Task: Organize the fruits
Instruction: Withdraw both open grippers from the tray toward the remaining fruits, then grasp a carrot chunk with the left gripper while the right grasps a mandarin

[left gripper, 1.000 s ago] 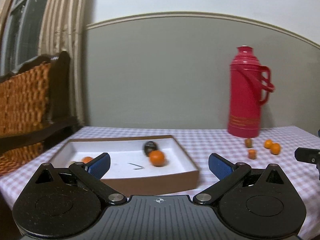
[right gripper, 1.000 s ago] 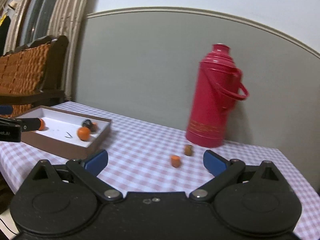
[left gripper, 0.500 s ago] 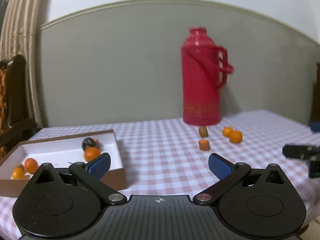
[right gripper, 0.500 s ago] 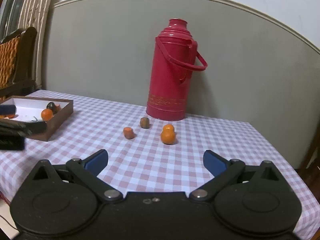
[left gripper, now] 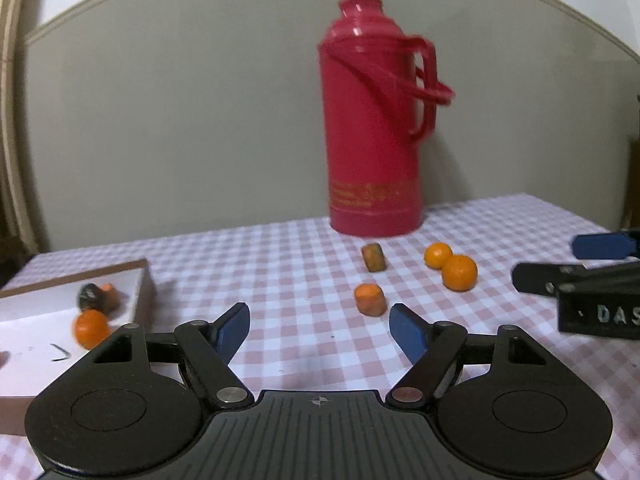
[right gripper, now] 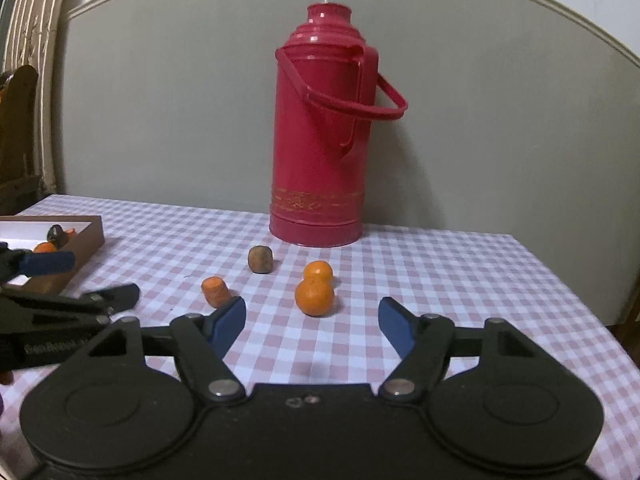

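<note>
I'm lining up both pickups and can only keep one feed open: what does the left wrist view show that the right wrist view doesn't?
Left wrist only: the box floor with a loose orange in full view, and the right gripper from the side.

Right wrist only: the left gripper from the side, and the table's right edge.

Both: the red thermos, two touching oranges, an orange chunk, a brownish chunk. Both grippers' jaws have just been closing, nothing between them.
</note>
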The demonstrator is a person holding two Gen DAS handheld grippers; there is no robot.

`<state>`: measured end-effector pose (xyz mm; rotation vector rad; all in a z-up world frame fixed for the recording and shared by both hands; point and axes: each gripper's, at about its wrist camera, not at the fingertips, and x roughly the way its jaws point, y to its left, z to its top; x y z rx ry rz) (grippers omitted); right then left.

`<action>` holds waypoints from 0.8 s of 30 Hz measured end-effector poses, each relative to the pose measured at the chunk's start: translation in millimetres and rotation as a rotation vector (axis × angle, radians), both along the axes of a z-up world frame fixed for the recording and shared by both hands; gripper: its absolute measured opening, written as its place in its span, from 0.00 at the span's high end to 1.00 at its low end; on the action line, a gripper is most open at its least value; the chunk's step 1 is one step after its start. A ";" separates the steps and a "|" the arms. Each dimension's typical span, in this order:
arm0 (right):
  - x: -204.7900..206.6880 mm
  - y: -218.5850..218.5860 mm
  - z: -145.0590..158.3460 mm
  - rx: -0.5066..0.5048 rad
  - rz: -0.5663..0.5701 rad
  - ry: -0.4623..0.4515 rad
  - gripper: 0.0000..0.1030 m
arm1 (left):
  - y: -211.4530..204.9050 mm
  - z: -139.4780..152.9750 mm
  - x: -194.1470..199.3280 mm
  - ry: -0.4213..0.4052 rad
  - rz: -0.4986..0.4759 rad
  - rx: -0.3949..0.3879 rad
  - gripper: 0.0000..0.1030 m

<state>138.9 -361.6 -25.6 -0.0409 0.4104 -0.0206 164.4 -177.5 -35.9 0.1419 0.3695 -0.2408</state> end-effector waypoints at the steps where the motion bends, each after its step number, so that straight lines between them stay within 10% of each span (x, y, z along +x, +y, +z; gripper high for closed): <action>1: 6.9 -1.7 -2.6 0.004 0.003 0.013 0.49 | -4.4 -2.9 5.9 0.014 -0.004 0.003 0.25; 24: 115.6 -25.6 -34.6 0.078 0.034 0.187 0.63 | -59.5 -23.6 104.2 0.205 -0.041 0.032 0.50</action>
